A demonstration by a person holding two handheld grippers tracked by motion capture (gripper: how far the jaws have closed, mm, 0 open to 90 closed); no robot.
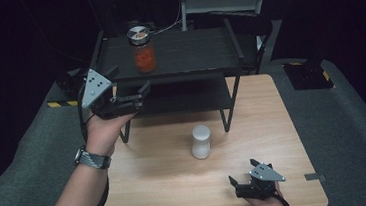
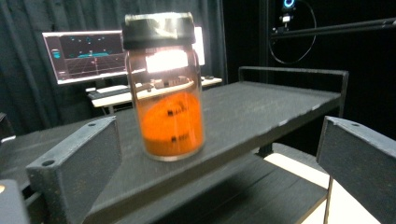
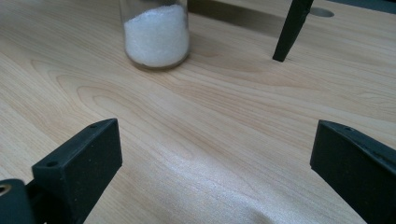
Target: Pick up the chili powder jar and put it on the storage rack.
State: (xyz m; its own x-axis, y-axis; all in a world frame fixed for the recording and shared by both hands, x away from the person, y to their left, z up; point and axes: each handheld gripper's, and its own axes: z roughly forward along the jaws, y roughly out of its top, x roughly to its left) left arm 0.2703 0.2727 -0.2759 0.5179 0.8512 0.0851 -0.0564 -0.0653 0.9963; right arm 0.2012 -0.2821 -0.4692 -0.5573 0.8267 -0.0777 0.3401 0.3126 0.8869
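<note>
A glass jar of orange powder (image 1: 142, 49) with a dark lid stands upright on the top of a black two-level rack (image 1: 191, 52). In the left gripper view the same jar of orange powder (image 2: 164, 88) stands a little ahead of the wide-apart jaws, untouched. My left gripper (image 1: 137, 96) is open, held at the rack's front left edge, below and left of the jar. A jar of white grains (image 1: 200, 141) stands on the wooden table (image 1: 168, 184). My right gripper (image 1: 238, 182) is open near the table's front edge, with the white jar (image 3: 155, 35) ahead of it.
The rack has a lower shelf (image 1: 185, 96) and thin black legs (image 1: 227, 114) resting on the table; one rack leg (image 3: 290, 29) stands right of the white jar. Grey padding (image 1: 353, 118) surrounds the table. A lit monitor (image 2: 84, 55) sits behind the rack.
</note>
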